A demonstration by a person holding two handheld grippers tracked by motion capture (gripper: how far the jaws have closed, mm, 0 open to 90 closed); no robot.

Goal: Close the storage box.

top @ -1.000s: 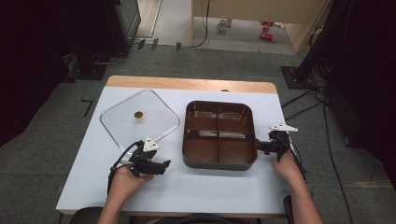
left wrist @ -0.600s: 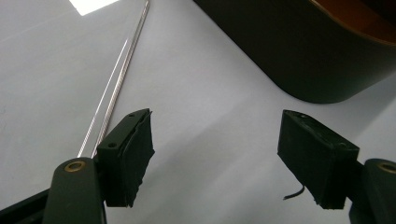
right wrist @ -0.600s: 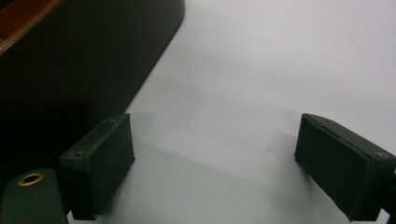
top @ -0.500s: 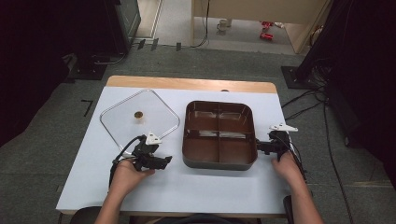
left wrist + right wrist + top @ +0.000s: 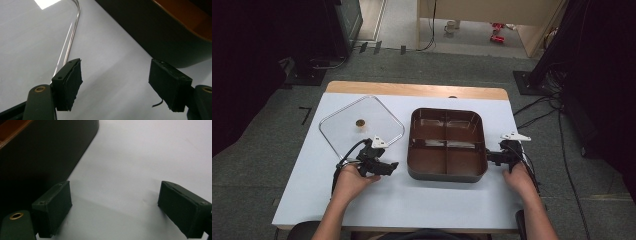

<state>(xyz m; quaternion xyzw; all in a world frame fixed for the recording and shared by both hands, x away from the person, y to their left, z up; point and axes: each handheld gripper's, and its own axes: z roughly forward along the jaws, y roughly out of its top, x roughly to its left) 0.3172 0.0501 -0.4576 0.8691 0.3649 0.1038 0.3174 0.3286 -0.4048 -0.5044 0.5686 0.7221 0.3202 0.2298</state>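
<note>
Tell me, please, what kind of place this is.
Probably a lab or studio for recording handling work, not a kitchen. A white table stands on grey carpet, black cables trail over the floor, and dark equipment stands surround it.

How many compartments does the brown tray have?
4: the brown tray is split by a cross divider into far-left, far-right, near-left and near-right compartments.

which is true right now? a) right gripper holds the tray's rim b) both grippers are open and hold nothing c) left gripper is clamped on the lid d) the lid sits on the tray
b: the left gripper and right gripper both show jaws spread over bare table, the lid lies flat left of the tray, apart from it.
</note>
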